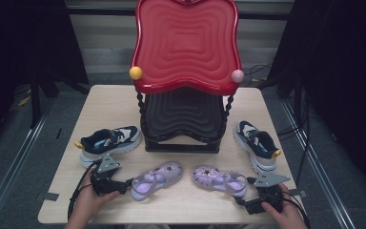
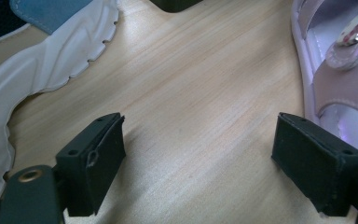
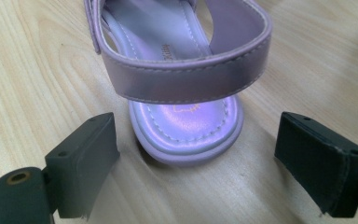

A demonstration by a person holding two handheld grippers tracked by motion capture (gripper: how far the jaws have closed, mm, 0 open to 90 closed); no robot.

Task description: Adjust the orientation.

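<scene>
- My left gripper (image 2: 200, 154) stood wide open with nothing between its pads, only bare wooden table (image 2: 191, 93) ahead of them.
- Just off its right-hand jaw lay the left lilac sandal (image 1: 156, 179), its side edge beside that jaw but not inside the gap; off the other jaw sat the white sole of the left navy sneaker (image 1: 108, 143).
- My right gripper (image 3: 205, 163) was equally wide open and held nothing; the heel of the right lilac sandal (image 3: 186, 116) lay squarely ahead of the gap, its back strap arching just beyond the jaw tips.
- Farther out on that side rested the right navy sneaker (image 1: 259, 145), well apart from the jaws.
- Beyond both pairs stood the two-tier shoe rack (image 1: 186, 119), its red top shelf (image 1: 186, 43) overhanging the black lower one.
- Risks as I judged them: closing the left jaws from there would have pinched air or nudged the sandal sideways, since it sat outside the gap.
- On the right, gripping only the soft heel strap could have let the sandal swing or slip on the lift.
- The overhanging red shelf could have caught a raised shoe.
</scene>
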